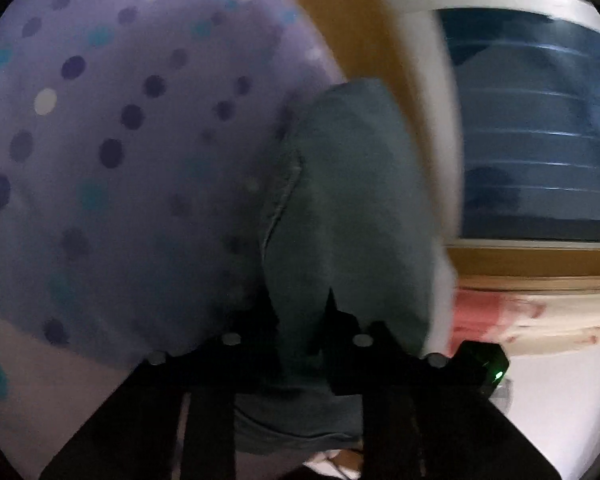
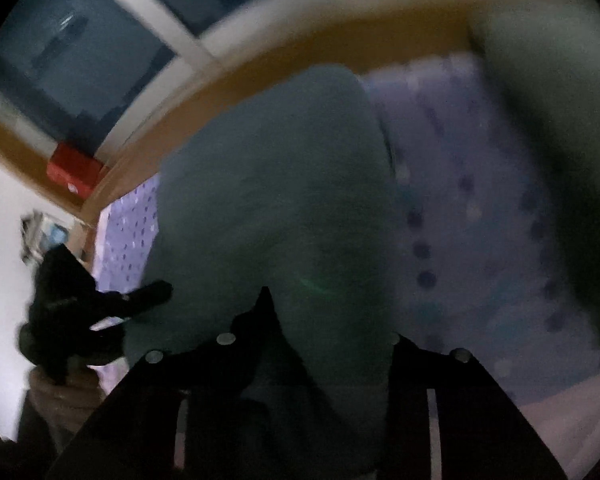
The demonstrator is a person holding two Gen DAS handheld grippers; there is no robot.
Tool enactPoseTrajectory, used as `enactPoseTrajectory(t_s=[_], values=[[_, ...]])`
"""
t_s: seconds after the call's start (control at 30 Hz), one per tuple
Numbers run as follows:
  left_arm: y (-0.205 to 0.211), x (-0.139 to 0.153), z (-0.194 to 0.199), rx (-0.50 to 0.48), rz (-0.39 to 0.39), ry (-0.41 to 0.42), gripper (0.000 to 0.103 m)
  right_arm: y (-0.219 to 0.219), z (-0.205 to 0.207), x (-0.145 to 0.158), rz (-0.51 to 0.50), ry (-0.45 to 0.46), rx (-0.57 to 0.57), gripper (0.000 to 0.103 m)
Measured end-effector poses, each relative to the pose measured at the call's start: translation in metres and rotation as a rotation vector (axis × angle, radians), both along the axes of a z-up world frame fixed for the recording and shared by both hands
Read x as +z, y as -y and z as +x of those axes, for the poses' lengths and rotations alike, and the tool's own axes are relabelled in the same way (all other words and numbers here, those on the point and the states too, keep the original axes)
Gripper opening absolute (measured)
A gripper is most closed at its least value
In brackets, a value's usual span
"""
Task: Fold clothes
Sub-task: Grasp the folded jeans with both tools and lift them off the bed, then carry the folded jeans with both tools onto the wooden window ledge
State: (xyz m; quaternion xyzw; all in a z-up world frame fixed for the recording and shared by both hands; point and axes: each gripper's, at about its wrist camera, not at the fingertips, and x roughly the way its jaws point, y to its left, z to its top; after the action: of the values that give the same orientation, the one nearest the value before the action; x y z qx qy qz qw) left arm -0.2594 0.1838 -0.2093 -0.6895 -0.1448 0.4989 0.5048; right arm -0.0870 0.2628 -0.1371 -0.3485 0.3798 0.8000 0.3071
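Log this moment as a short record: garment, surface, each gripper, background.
garment: grey-green garment, bunched, hanging over the bed
surface: purple dotted bedsheet
left gripper: shut on the garment, cloth pinched between its fingers
right gripper: shut on the same garment, cloth draped over one finger
background: wooden bed frame, dark window, red box on the ledge
image quality: dim, motion-blurred

Matt grey-green cloth garment on soft dotted lilac bedsheet
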Motion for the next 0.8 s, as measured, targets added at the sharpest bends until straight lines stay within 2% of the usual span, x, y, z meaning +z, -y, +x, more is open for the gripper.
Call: enactPoseTrajectory(t_s=[0.07,0.1,0.2,0.3,0.53,0.63,0.7,0.8], values=[[0.002,0.026,0.017,-0.04,0.025,-0.078,0.015,0.02,0.002,0.038,0.209,0.032,0.009,0.028],[0.002,0.039,0.026,-0.061,0.035,-0.121,0.015,0.028,0.006,0.055,0.283,0.024,0.004,0.027],[-0.002,0.077,0.049,-0.089,0.118,-0.182,0.015,0.034,0.029,0.095,0.395,-0.019,-0.056,0.026],[-0.014,0.117,0.077,-0.115,0.217,-0.222,0.015,0.032,0.055,0.125,0.443,-0.054,-0.127,0.026],[-0.093,0.211,0.157,-0.224,0.433,-0.33,0.015,-0.002,0.173,0.205,0.628,-0.167,-0.235,0.026],[-0.159,0.245,0.205,-0.264,0.486,-0.358,0.015,-0.031,0.24,0.236,0.679,-0.209,-0.266,0.026],[-0.196,0.26,0.234,-0.282,0.502,-0.368,0.015,-0.054,0.292,0.246,0.685,-0.217,-0.282,0.026],[-0.234,0.254,0.266,-0.28,0.482,-0.33,0.015,-0.088,0.339,0.253,0.667,-0.21,-0.272,0.026]])
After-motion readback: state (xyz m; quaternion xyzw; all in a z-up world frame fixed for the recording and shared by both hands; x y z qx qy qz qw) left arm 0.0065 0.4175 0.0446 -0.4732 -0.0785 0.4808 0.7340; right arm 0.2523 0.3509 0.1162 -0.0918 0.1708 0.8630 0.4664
